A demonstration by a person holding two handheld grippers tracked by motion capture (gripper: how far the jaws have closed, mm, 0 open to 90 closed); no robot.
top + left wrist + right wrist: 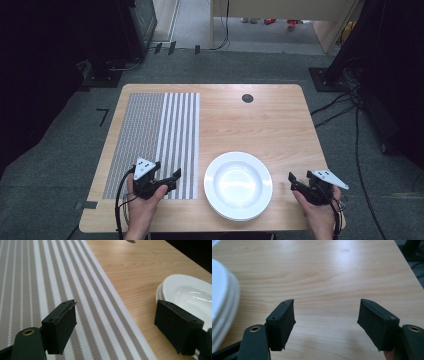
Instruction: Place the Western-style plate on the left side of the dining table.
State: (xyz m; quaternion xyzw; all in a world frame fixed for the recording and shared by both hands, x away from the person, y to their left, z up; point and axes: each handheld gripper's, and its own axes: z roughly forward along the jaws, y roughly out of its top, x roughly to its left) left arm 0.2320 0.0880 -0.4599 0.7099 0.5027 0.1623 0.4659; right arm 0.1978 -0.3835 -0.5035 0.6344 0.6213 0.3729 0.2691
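Between the two grippers sits a stack of white plates point(238, 185); left gripper point(172, 179) and right gripper point(295, 181), both wide and empty, should approach its rim level from either side.

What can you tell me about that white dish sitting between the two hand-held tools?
The white dish is really a small stack of round, glossy plates, ceramic by the look, with layered rims that show in the right gripper view. The top one has a wide flat rim and a shallow sunken centre that reflects the light, and it is empty. The stack sits level on the wooden table, near its front edge, just right of the striped mat. Nothing else touches it.
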